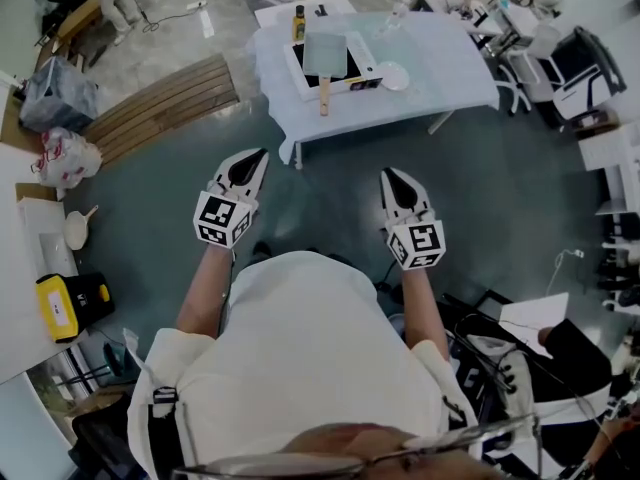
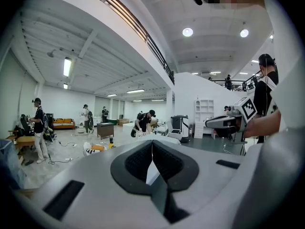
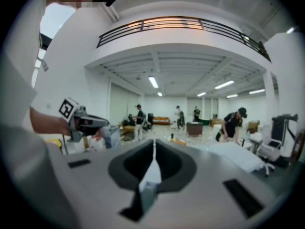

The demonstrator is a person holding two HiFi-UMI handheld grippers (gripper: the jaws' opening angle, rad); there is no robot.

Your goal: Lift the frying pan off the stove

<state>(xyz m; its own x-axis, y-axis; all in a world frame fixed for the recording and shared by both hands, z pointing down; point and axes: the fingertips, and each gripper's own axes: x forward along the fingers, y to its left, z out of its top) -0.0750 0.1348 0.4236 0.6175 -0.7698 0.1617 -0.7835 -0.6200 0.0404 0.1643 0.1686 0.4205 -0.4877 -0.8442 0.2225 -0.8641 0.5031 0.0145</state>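
In the head view a square grey frying pan [image 1: 325,56] with a wooden handle [image 1: 324,98] sits on a white stove [image 1: 350,76], on a table covered with a white cloth [image 1: 440,68] some way ahead of me. My left gripper [image 1: 255,158] and right gripper [image 1: 390,176] are held over the floor, well short of the table, both pointing toward it. Each is shut with nothing between its jaws. The left gripper view shows its closed jaws [image 2: 152,144] and the right gripper [image 2: 233,120] beside it. The right gripper view shows closed jaws [image 3: 154,144] and the left gripper [image 3: 83,123].
A dark bottle [image 1: 298,23] and a white dish [image 1: 394,76] share the table with the stove. A wooden pallet [image 1: 165,103] and bags [image 1: 62,158] lie at the left, a yellow case [image 1: 72,303] nearer me. Chairs and desks [image 1: 575,63] crowd the right. Several people stand further back in the hall.
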